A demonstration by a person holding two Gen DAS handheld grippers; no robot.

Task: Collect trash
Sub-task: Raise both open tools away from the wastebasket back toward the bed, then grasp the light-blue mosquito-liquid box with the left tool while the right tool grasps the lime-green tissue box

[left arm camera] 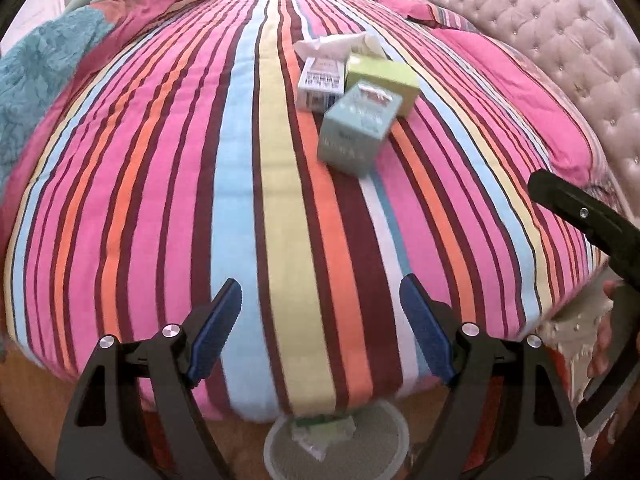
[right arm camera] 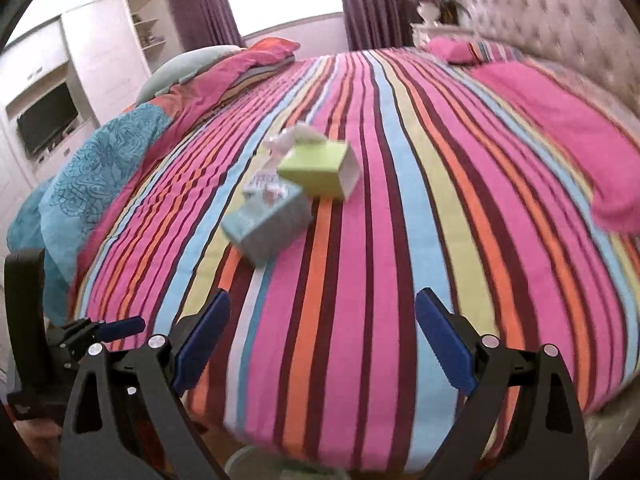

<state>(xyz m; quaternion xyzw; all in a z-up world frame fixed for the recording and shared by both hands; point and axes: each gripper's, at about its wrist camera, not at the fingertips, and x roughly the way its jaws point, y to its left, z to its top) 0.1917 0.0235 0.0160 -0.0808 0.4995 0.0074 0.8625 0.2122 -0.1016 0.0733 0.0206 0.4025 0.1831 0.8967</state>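
Note:
Three small cartons lie together on the striped bed cover (left arm camera: 240, 200): a pale blue box (left arm camera: 358, 128), a green box (left arm camera: 380, 80) and a white box (left arm camera: 322, 84) with crumpled white paper (left arm camera: 336, 44) behind it. They also show in the right wrist view: blue box (right arm camera: 268, 228), green box (right arm camera: 316, 170). My left gripper (left arm camera: 320, 328) is open and empty, well short of the boxes, above the bed's near edge. My right gripper (right arm camera: 322, 340) is open and empty too. A round white mesh bin (left arm camera: 336, 440) with some trash inside stands on the floor below the left gripper.
Folded quilts and pillows (right arm camera: 120, 148) lie on the bed's left side, pink pillows (right arm camera: 560, 128) on the right by the tufted headboard (left arm camera: 560, 40). A white wardrobe with a TV (right arm camera: 48, 120) stands far left. The right gripper's body (left arm camera: 592, 224) shows at the left view's right edge.

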